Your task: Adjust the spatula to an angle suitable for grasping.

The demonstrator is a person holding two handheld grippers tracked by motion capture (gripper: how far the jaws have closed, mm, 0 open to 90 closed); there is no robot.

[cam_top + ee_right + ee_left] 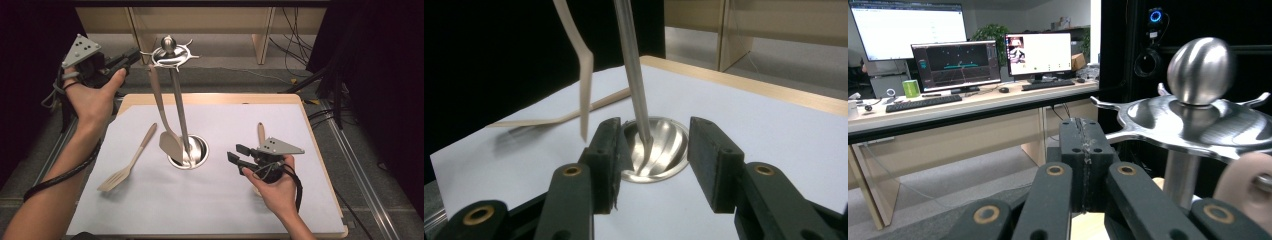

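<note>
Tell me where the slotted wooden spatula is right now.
In the high view, the slotted wooden spatula lies flat on the white sheet, left of the metal stand's base, its head toward the person and its handle angled toward the stand.

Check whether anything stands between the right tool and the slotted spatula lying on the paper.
Yes. The stand's base and the hanging spatula sit between the open right tool and the slotted spatula, straight along its line.

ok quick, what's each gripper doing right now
Left gripper: shut, nothing between the jaws.
Right gripper: open, holding nothing.
</note>
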